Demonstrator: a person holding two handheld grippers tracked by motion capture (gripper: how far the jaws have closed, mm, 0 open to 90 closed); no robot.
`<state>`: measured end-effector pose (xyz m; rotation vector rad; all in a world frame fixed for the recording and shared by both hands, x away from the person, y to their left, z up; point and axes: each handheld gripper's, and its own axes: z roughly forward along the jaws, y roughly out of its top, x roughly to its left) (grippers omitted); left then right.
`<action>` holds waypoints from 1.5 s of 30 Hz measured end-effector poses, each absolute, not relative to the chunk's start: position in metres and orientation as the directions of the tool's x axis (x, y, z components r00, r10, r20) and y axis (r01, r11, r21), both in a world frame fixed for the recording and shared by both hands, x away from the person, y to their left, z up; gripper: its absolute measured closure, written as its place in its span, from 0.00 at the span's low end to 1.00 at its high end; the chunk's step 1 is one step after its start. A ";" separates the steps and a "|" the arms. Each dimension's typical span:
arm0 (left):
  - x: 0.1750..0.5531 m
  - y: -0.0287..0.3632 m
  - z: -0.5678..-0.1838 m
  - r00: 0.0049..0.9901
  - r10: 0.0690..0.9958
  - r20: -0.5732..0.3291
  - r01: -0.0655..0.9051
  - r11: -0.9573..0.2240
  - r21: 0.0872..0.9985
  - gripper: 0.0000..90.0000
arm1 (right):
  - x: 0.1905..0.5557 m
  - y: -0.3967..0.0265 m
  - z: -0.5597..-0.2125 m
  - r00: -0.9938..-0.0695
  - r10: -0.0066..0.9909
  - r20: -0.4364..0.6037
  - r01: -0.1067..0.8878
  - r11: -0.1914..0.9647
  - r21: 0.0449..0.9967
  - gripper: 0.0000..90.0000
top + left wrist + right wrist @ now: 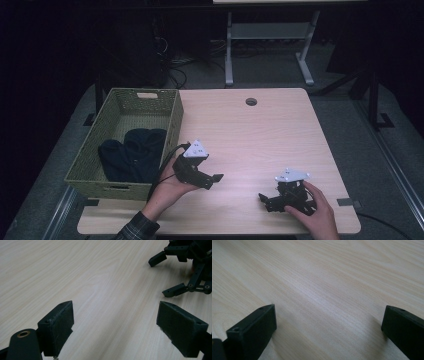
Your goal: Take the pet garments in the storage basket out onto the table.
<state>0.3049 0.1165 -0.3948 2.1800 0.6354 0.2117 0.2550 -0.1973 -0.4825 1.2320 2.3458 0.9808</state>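
A green woven basket [172, 120] stands at the table's left side with dark clothes [131, 152] piled inside. Just right of the basket, a hand holds my left gripper [216, 181] low over the wooden table [260, 135], open and empty. My right gripper [264, 201] rests near the front right edge, also open with nothing between its jaws. In the left gripper view my own gripper [115, 322] spans bare wood, and the right gripper [170, 275] lies farther off at the upper right. In the right gripper view the open gripper [329, 327] frames bare tabletop.
A round cable hole [251, 101] sits near the table's far edge. Behind the table are the white legs of another desk [229, 50] and cables on the floor [175, 65]. A person's sleeve [135, 229] comes in at the bottom left.
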 end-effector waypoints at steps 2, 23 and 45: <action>0.306 0.117 -0.392 0.861 0.505 -0.063 0.365 -0.528 0.766 0.15 | 0.255 -0.197 -0.483 -0.580 0.814 0.037 0.598 0.394 0.698 0.00; 0.324 0.128 -0.364 0.858 0.511 -0.044 0.346 -0.514 0.785 0.15 | 0.255 -0.197 -0.483 -0.580 0.814 0.037 0.598 0.394 0.698 0.00; 0.329 0.162 -0.352 0.833 0.550 -0.051 0.369 -0.486 0.793 0.16 | 0.255 -0.197 -0.483 -0.581 0.813 0.036 0.597 0.395 0.698 0.00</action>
